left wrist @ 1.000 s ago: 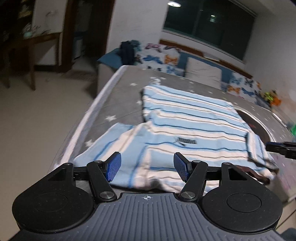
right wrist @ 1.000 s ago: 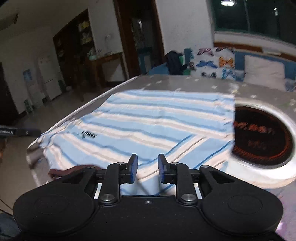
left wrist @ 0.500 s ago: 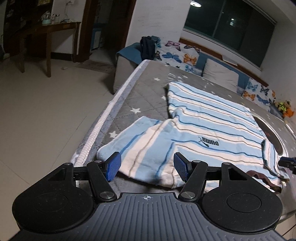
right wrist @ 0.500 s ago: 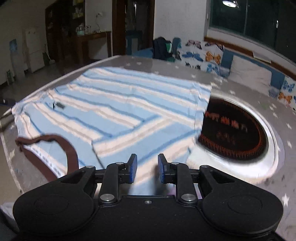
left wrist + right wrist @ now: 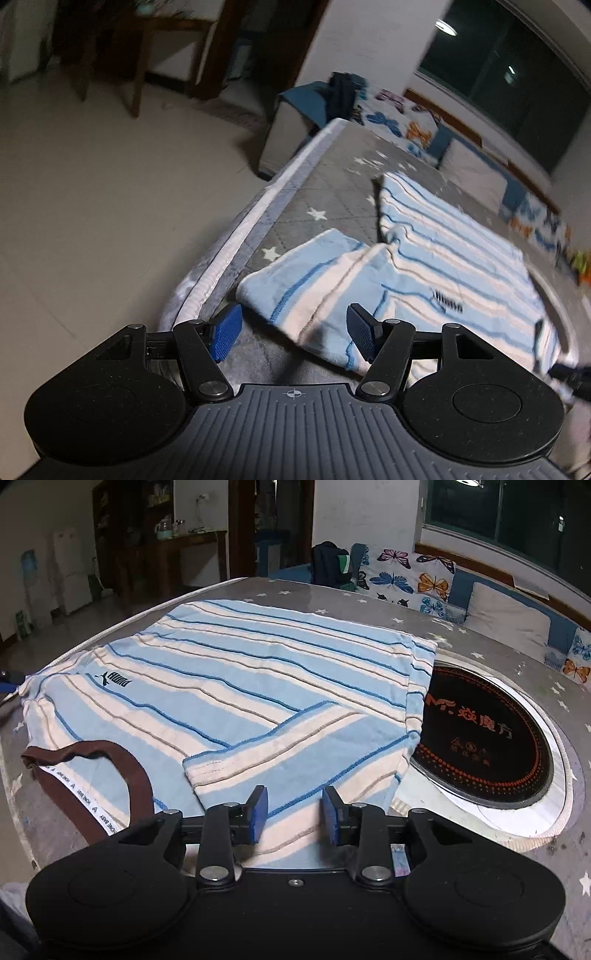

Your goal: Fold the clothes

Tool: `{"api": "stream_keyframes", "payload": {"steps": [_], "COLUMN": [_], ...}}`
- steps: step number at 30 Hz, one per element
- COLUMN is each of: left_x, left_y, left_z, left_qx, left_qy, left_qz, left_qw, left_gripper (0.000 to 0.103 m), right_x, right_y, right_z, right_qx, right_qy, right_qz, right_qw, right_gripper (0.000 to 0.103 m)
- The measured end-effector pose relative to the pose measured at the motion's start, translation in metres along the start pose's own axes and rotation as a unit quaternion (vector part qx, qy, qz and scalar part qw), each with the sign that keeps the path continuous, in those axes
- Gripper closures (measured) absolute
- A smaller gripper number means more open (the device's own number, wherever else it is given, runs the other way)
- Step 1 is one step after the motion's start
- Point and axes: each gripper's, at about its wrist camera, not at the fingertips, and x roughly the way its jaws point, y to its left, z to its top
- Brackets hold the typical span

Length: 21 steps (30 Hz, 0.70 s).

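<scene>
A light blue and white striped T-shirt (image 5: 236,686) with a brown collar (image 5: 110,775) lies flat on a grey star-patterned table. Its right sleeve (image 5: 295,760) is folded in over the body. The shirt also shows in the left wrist view (image 5: 424,258), with the left sleeve (image 5: 303,288) spread out toward the table edge. My left gripper (image 5: 293,336) is open and empty just before that sleeve. My right gripper (image 5: 293,814) is open and empty, low over the folded sleeve's near edge.
A round black hotplate (image 5: 487,734) with orange lettering is set into the table (image 5: 554,830) right of the shirt. Butterfly cushions (image 5: 413,576) and a dark bag (image 5: 328,563) lie beyond the table. The table's left edge (image 5: 236,236) drops to the tiled floor (image 5: 92,203).
My right gripper has opened wider and come lower toward the folded right sleeve. My left gripper has swung left and closer to the left sleeve, still open.
</scene>
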Motion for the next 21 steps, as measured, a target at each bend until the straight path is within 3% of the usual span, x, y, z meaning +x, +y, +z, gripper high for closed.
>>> {"api": "stream_keyframes", "payload": {"steps": [1, 6, 13, 16, 21], "left_x": [0.000, 0.006, -0.018, -0.027, -0.022], "left_y": [0.002, 0.005, -0.011, -0.039, -0.088], "left_z": [0.001, -0.001, 0.003, 0.013, -0.007], "left_qx": [-0.010, -0.030, -0.008, 0.063, 0.180], "left_qy": [-0.001, -0.001, -0.079, -0.111, -0.086], "left_qz": [-0.002, -0.010, -0.032, -0.043, -0.102], "left_qw": [1.0000, 0.9995, 0.9964, 0.9909, 0.9746], "left_gripper": [0.048, 0.091, 0.096, 0.096, 0.096], "right_x": [0.000, 0.001, 0.000, 0.000, 0.000], "right_y": [-0.001, 0.002, 0.002, 0.002, 0.002], "right_z": [0.000, 0.000, -0.001, -0.001, -0.001], "right_qx": [0.003, -0.003, -0.001, -0.001, 0.001], "right_qy": [0.000, -0.003, -0.004, -0.004, -0.006], "right_qz": [0.000, -0.003, -0.004, -0.004, -0.005], "right_qw": [1.000, 1.000, 1.000, 1.000, 1.000], "right_gripper": [0.067, 0.065, 0.064, 0.064, 0.063]}}
